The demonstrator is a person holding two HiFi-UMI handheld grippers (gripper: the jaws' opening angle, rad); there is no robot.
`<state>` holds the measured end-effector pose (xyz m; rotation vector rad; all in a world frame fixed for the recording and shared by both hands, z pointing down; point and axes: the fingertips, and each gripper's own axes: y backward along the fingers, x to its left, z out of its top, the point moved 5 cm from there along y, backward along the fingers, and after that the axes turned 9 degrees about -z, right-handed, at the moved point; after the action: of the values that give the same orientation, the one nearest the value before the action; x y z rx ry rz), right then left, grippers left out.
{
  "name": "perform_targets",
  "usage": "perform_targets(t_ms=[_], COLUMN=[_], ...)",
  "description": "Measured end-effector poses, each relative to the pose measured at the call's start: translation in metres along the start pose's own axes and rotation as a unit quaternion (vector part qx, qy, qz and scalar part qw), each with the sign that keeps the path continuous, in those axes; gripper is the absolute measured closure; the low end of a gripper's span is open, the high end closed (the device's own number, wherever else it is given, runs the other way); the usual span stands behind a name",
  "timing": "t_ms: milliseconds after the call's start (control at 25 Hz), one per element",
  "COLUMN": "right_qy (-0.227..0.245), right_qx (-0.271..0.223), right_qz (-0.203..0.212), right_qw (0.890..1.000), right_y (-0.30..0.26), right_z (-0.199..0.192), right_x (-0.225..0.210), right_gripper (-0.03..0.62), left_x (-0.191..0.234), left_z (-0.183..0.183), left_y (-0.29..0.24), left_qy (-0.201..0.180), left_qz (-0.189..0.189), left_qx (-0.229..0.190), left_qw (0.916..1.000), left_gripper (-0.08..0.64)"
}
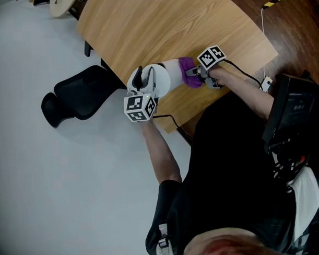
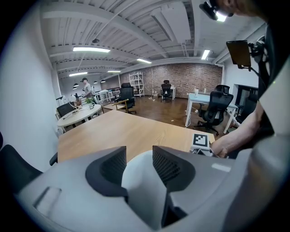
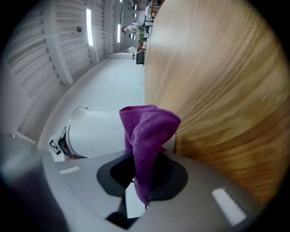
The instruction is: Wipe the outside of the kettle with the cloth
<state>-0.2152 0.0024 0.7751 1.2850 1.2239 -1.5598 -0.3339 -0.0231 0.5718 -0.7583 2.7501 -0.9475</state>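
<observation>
We log the white plastic kettle [image 1: 165,77] at the wooden table [image 1: 171,24]'s near edge. Right gripper [image 3: 142,170], clamped on the purple cloth [image 3: 149,131], sits just right of it; left gripper [image 2: 138,154]'s jaws stand apart, straddling its left side.

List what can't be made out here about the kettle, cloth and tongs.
1. Grip of the left tongs: the left gripper view shows the jaws apart around the white kettle; the tongs' own body hides whether they press it.
2. Contact between cloth and kettle: in the right gripper view the fold covers it; in the head view it is too small.
3. The kettle's near side: head view, behind the left tongs.
</observation>
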Motion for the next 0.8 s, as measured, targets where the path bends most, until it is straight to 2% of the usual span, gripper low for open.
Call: perform_targets(t_ms=[120, 360, 440, 560, 600, 680, 800], right_qy=[-0.03, -0.027, -0.023, -0.02, -0.016, -0.006, 0.003], right_qx=[0.002, 0.001, -0.002, 0.003, 0.007, 0.013, 0.001], right_qz=[-0.052, -0.082, -0.083, -0.078, -0.076, -0.075, -0.056], right_qw=[0.998, 0.996, 0.996, 0.997, 0.997, 0.997, 0.998], right_y=[-0.006, -0.018, -0.025, -0.036, -0.04, -0.04, -0.023], right_z=[0.002, -0.005, -0.007, -0.017, -0.02, -0.021, -0.016], right_x=[-0.029, -0.039, -0.039, -0.04, -0.04, -0.042, -0.029], right_gripper=[0.546, 0.548, 0.549, 0.549, 0.549, 0.546, 0.545], left_x=[-0.002, -0.001, 0.004, 0.009, 0.013, 0.019, 0.022], left_z=[0.0, -0.008, -0.007, -0.004, -0.003, -0.002, 0.002], left_y=[0.0, 0.001, 0.0, -0.006, -0.008, -0.014, -0.014], left_qy=[-0.006, -0.019, -0.041, -0.068, -0.069, -0.069, -0.047], left_qz=[0.004, -0.004, -0.038, -0.104, -0.11, -0.098, -0.078], left_qx=[-0.005, -0.004, -0.003, 0.002, 0.007, 0.017, 0.0], left_qw=[1.0, 0.9998, 0.9985, 0.9922, 0.9915, 0.9927, 0.9959], left_gripper=[0.472, 0.468, 0.471, 0.466, 0.494, 0.522, 0.516])
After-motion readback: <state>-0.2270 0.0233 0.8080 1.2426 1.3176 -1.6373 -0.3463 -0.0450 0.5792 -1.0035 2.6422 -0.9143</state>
